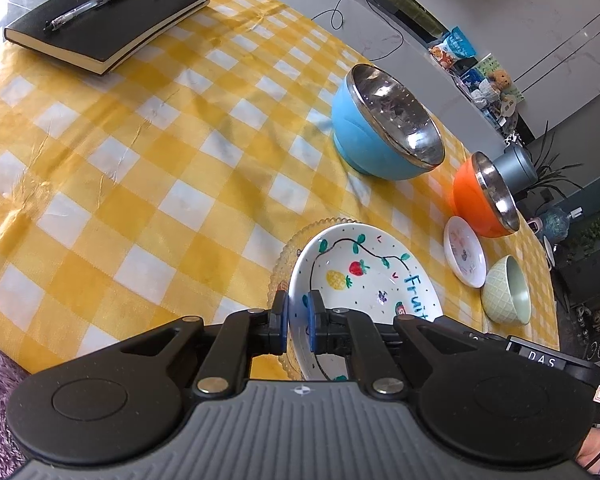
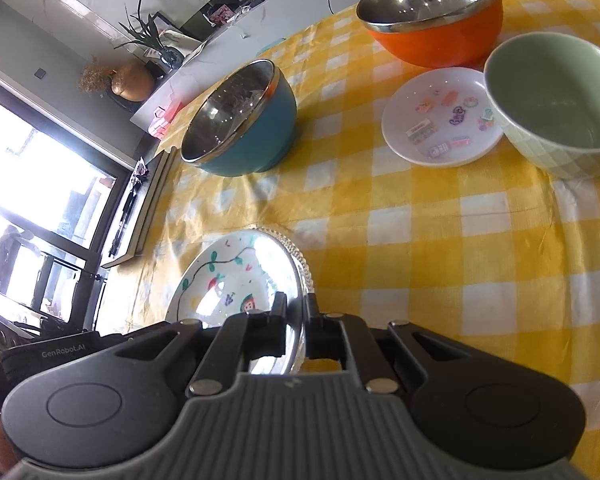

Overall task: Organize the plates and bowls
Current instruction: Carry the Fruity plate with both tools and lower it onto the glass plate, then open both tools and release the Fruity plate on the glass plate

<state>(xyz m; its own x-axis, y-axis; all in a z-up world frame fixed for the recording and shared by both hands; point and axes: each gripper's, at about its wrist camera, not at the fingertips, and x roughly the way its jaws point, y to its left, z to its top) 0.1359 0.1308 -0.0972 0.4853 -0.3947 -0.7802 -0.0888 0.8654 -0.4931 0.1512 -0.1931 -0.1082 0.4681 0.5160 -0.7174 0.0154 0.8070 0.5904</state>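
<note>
Left gripper [image 1: 298, 322] and right gripper [image 2: 296, 322] each have jaws narrowed onto opposite rims of the fruit plate [image 1: 364, 280], which sits in a clear glass plate [image 1: 278, 276] with a scalloped edge, near the table's front edge. The left jaws pinch the white rim, one blue pad inside and one outside; the right jaws straddle the rims of both plates, though whether the glass one is gripped cannot be told. The table [image 1: 140, 184] carries a yellow check cloth, with a broad bare stretch between the plates and the notebook [image 1: 108, 24] at the far corner. Counts: three plates, namely the fruit plate, the glass plate and a small saucer [image 2: 440, 120]; three bowls, namely blue [image 1: 384, 132], orange [image 1: 484, 196] and green [image 2: 556, 104]. The saucer lies between the orange and green bowls, just beside both; the blue bowl stands apart. One pen [image 1: 88, 4] rests on the notebook
</note>
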